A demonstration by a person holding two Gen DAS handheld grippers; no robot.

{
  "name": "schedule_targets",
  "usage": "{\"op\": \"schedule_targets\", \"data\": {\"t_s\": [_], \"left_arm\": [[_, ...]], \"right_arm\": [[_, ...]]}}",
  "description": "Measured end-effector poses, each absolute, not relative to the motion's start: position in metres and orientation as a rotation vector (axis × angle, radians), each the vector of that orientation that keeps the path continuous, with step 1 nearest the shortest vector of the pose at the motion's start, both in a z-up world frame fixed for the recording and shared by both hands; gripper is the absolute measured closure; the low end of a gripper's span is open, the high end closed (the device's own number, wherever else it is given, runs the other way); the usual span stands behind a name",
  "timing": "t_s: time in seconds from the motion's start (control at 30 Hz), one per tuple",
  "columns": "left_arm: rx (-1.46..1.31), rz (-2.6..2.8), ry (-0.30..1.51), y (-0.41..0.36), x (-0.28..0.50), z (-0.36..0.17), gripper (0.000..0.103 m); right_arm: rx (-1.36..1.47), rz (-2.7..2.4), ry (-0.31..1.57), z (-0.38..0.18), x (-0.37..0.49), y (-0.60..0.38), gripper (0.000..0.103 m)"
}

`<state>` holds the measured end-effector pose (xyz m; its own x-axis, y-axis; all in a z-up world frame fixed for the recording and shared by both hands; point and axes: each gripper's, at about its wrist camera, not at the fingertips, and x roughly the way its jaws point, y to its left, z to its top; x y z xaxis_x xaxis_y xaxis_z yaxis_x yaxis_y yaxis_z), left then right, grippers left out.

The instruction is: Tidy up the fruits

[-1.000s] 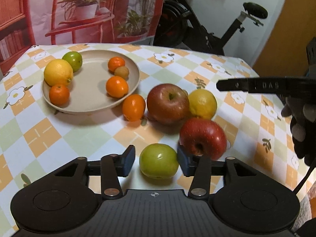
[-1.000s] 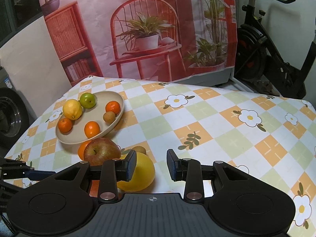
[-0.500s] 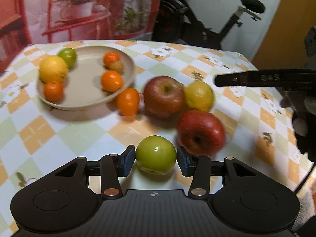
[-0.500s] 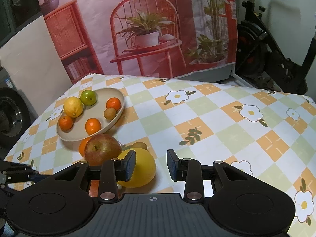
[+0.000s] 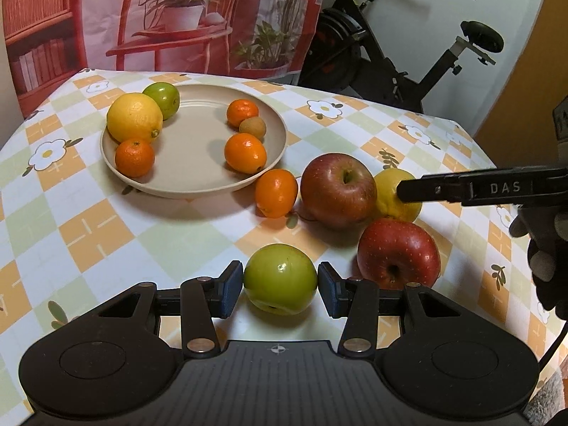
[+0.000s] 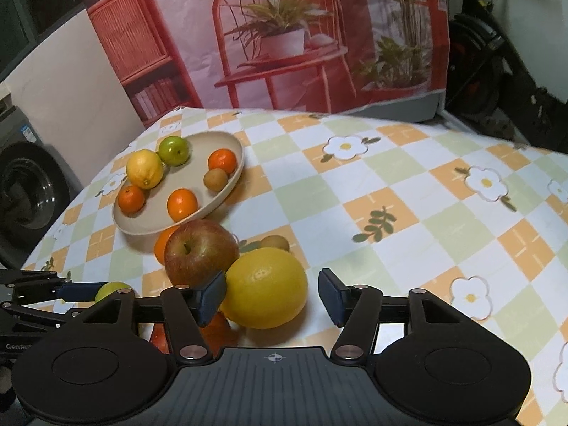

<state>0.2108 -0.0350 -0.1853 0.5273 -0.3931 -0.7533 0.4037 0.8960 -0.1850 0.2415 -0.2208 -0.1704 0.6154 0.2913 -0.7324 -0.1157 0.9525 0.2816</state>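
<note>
Left gripper (image 5: 280, 289): jaws pinching the green apple (image 5: 280, 278), both pads against its sides, the fruit low over the surface (image 5: 88, 234).
Right gripper (image 6: 271, 296): jaws opening around the large yellow citrus (image 6: 264, 287); left pad at its skin, right pad clear of it (a visible gap).
Near fruit: a red apple (image 5: 397, 252) just right of the green one; a red-yellow apple (image 5: 337, 190) touching the citrus; an orange (image 5: 276, 192) beside the plate.
Plate (image 5: 191, 186): beige, holding a lemon (image 5: 135, 117), a small green fruit, three oranges and a brown fruit.
</note>
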Motion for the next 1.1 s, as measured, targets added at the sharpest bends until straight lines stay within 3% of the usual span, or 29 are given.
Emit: {"op": "schedule_targets", "data": {"t_s": [0.27, 0.77, 0.87, 0.97, 1.1], "left_arm": [[-0.024, -0.463, 0.893, -0.028, 0.211, -0.187, 0.054], [-0.041, -0.413, 0.844, -0.014, 0.211, -0.171, 0.054], [-0.038, -0.408, 0.822, -0.012, 0.212, -0.164, 0.054], [-0.029, -0.402, 0.808, -0.01, 0.214, -0.158, 0.054], [-0.036, -0.4, 0.819, -0.008, 0.213, -0.161, 0.054]], "right_arm": [[0.216, 0.252, 0.913, -0.185, 0.247, -0.211, 0.043], [0.177, 0.218, 0.866, -0.172, 0.238, -0.218, 0.048], [0.172, 0.211, 0.846, -0.165, 0.237, -0.22, 0.056], [0.166, 0.224, 0.838, -0.16, 0.238, -0.221, 0.071], [0.156, 0.228, 0.85, -0.158, 0.236, -0.219, 0.072]]}}
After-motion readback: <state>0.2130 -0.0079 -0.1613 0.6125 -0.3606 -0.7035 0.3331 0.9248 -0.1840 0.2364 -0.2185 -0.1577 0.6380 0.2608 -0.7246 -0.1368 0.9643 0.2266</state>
